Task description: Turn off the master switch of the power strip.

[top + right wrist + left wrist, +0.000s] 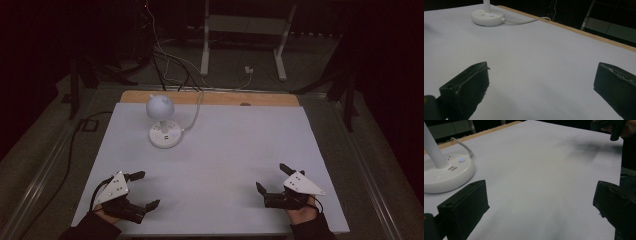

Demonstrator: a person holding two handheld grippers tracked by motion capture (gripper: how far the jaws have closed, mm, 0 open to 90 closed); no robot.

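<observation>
High view: the left hand-held gripper point(141, 190) and right hand-held gripper point(272, 178) rest jaws spread, empty, on the white surface point(225, 150); a lamp point(163, 123) stands far-left. Left gripper view: lamp head cut off. Right gripper view: likewise.

Dim, grainy frames; dark, murky surroundings
</observation>
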